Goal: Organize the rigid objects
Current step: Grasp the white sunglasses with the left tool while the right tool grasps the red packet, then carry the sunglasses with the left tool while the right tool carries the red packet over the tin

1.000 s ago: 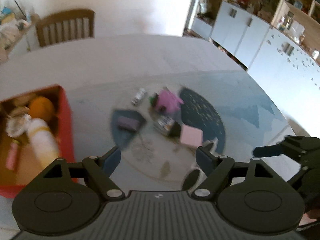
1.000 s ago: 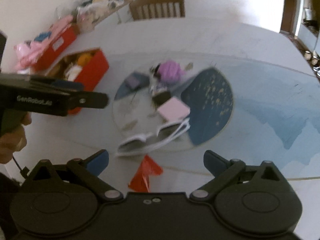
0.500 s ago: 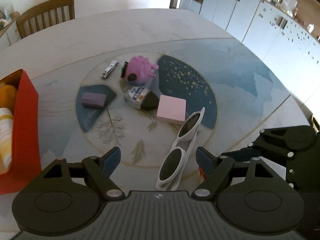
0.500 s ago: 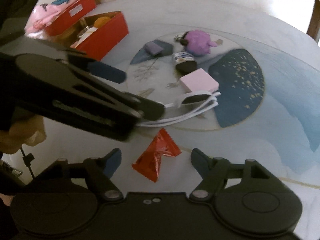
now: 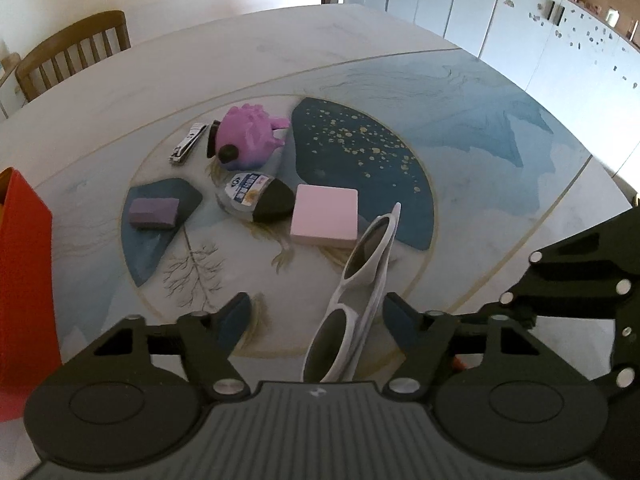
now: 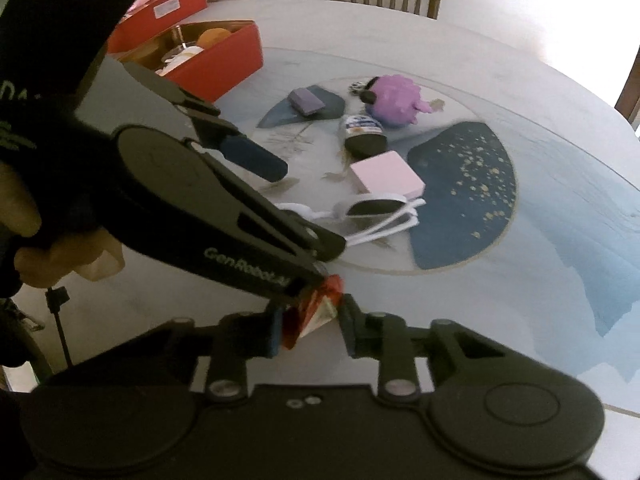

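Round marble-patterned table (image 5: pixel 400 56) with a blue and gold inlay fills both views; white cabinets (image 5: pixel 520 20) and a wooden chair (image 5: pixel 72 52) stand beyond it.

White sunglasses (image 5: pixel 360 276) lie between the fingers of the left gripper (image 5: pixel 316 312), closer to its right finger. Its jaws are closing; no pad contact is visible.

Red packet (image 6: pixel 316 312) sits between the fingers of the right gripper (image 6: pixel 308 324), whose jaws are closing tight against it.

Ahead of the left gripper lie a pink block (image 5: pixel 325 220), a dark-capped bottle (image 5: pixel 256 194), a purple block (image 5: pixel 154 213), a purple plush toy (image 5: pixel 248 140) and nail clippers (image 5: pixel 188 143).

To its left stands a red box (image 6: pixel 216 56) holding assorted items.
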